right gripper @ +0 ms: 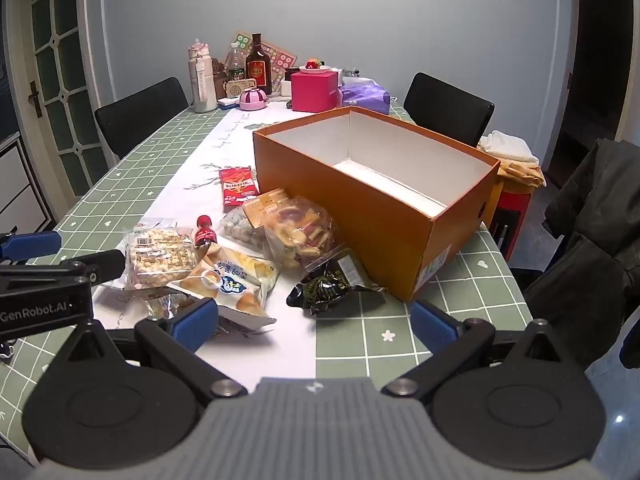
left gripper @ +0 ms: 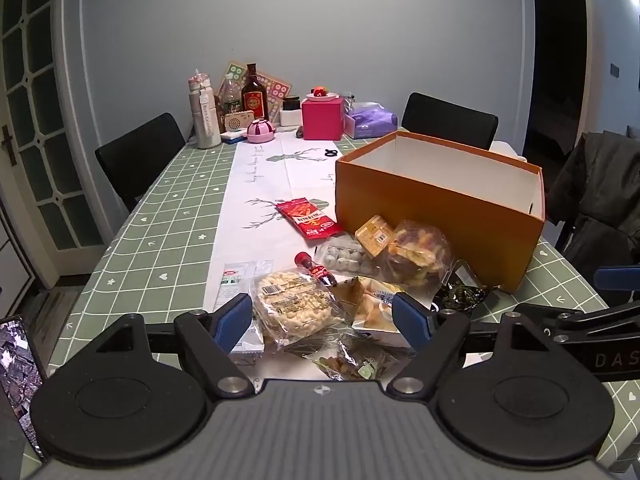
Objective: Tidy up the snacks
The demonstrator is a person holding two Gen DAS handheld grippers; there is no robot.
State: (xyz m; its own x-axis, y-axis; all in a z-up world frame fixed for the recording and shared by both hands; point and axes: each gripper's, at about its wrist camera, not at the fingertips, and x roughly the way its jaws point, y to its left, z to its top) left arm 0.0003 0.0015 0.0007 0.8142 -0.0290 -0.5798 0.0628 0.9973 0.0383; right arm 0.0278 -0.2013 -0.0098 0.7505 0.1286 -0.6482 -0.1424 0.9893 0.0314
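An open orange box point(left gripper: 436, 204) point(right gripper: 360, 208) stands empty on the table. In front of it lies a pile of snacks: a puffed rice cake pack point(left gripper: 294, 308) point(right gripper: 160, 258), a small red-capped bottle point(left gripper: 316, 270) point(right gripper: 205, 232), a red packet point(left gripper: 308, 218) point(right gripper: 237, 185), a bag of mixed biscuits point(left gripper: 416, 254) point(right gripper: 300, 236), a white bread bag point(right gripper: 236, 280) and a black packet point(left gripper: 460, 292) point(right gripper: 324, 288). My left gripper point(left gripper: 322, 320) is open above the rice cake pack. My right gripper point(right gripper: 314, 322) is open above the table's near edge, just short of the black packet.
Bottles, a pink box point(right gripper: 314, 86) and a purple tissue pack point(right gripper: 366, 96) crowd the table's far end. Black chairs point(left gripper: 138, 156) point(right gripper: 448, 108) stand on both sides. A dark jacket point(right gripper: 592, 232) hangs on the right. A phone point(left gripper: 18, 368) stands at the near left.
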